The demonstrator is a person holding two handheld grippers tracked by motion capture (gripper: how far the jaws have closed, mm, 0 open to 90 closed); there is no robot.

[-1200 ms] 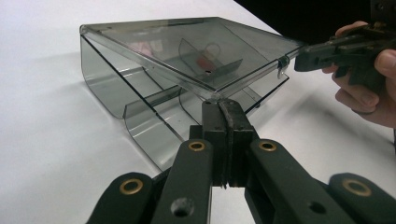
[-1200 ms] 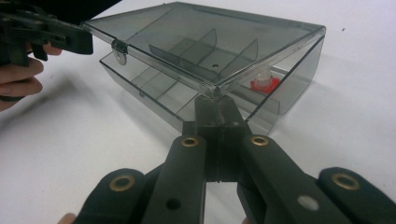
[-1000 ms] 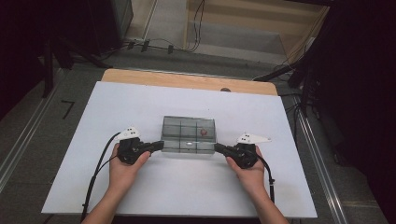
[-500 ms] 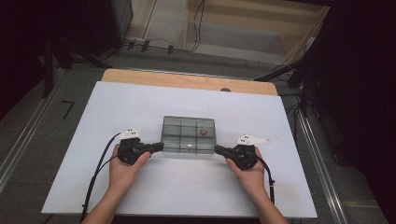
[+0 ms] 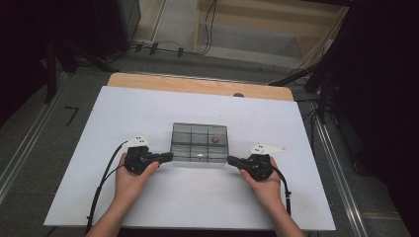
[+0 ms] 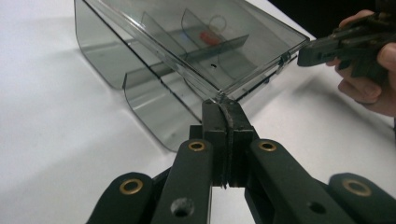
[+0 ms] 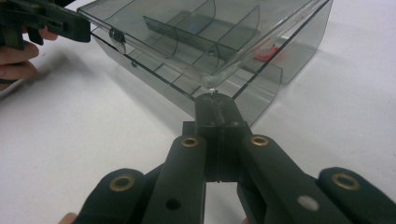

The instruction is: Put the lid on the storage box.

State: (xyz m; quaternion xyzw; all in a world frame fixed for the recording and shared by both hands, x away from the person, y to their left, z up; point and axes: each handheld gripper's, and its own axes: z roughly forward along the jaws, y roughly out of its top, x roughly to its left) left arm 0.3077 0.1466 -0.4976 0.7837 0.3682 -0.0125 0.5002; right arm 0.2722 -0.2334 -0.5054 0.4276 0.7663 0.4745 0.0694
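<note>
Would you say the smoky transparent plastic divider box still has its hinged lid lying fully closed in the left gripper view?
No: the lid slopes up off the smoky transparent plastic divider box, with its front corners pinched by the left tool and right tool.

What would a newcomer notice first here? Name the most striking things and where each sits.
A smoky clear compartment box sits at the middle of the white table, its lid lifted slightly at the near edge. The shut left gripper and right gripper meet that lid's two near corners from either side. A small red object lies in a compartment on the box's right side.
</note>
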